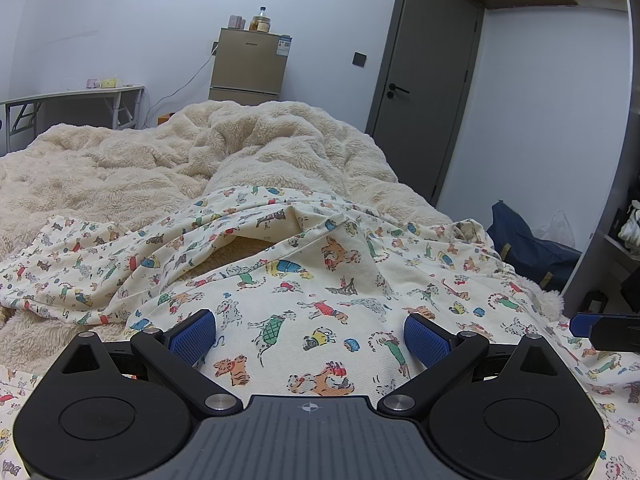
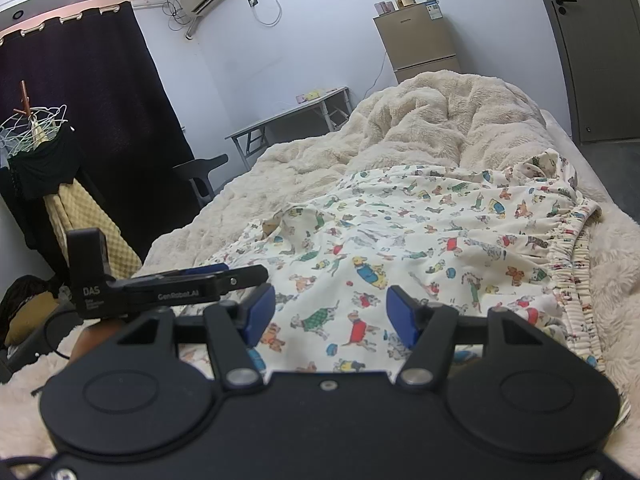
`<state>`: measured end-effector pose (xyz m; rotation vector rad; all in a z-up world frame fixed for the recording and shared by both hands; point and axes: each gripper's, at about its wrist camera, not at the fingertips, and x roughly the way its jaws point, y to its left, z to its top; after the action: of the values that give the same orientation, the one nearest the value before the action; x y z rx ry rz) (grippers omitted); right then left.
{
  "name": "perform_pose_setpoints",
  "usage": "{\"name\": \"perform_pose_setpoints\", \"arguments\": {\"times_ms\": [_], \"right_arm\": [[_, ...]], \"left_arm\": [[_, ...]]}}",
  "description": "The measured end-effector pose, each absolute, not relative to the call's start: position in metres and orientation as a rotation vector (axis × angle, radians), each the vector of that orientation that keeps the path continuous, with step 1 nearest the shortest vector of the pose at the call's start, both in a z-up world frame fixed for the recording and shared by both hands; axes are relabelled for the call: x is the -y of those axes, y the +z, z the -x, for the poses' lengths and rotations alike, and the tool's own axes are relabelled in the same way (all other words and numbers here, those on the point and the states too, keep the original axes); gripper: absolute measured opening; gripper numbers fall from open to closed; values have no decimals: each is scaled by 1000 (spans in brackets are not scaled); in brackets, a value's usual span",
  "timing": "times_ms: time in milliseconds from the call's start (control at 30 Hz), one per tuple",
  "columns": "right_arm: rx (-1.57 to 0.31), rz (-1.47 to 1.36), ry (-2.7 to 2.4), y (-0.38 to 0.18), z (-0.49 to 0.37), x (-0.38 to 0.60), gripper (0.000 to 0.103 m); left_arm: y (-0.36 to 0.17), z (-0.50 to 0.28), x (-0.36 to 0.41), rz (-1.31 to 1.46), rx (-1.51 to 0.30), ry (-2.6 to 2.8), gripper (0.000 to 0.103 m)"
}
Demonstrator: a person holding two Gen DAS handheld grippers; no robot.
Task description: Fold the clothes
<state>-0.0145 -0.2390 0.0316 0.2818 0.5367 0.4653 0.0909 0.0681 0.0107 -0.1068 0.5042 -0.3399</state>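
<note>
A cream garment [image 1: 320, 280] printed with small coloured dogs lies spread over a fluffy cream blanket [image 1: 120, 160] on the bed. It is rumpled, not flat: in the left wrist view one layer is lifted into a fold with an opening beneath it, toward the far side of the garment. In the right wrist view a gathered, elastic-looking hem [image 2: 568, 240] runs along the garment's right edge, next to the bare blanket.

The left tool [image 1: 310, 334] hangs low over the near part of the garment with its two blue pads [image 1: 192, 334] wide apart; only printed cloth shows between them, and the pads do not pinch it. The right tool [image 2: 330, 314] is also over the near part of the garment, its blue pads [image 2: 402, 314] likewise spread apart with nothing clamped. Whether either tool's underside touches the cloth cannot be told.

Each tool shows in the other's view: the left tool [image 2: 168, 284] appears side-on at the garment's left edge, and a blue tip of the right tool [image 1: 600, 326] enters at the garment's right.

Beyond the garment, past the heaped blanket, a small tan fridge [image 1: 248, 66] stands against the wall, with a grey door [image 1: 424, 80] to its right and a folding counter [image 1: 80, 98] to its left.
</note>
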Motion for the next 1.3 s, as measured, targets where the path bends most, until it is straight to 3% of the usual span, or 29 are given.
{"name": "perform_pose_setpoints", "arguments": {"times_ms": [400, 933, 1100, 1200, 1300], "right_arm": [[-533, -285, 470, 32, 16, 241, 60], [-482, -237, 454, 57, 24, 254, 68], [-507, -130, 485, 61, 23, 253, 70], [-532, 22, 549, 65, 29, 255, 81], [-523, 143, 566, 69, 39, 264, 82]], "left_arm": [[13, -91, -69, 104, -511, -348, 99], [41, -69, -90, -61, -420, -238, 99], [43, -67, -99, -76, -418, -237, 99], [47, -66, -115, -100, -407, -248, 99], [55, -52, -148, -162, -403, -285, 99]]}}
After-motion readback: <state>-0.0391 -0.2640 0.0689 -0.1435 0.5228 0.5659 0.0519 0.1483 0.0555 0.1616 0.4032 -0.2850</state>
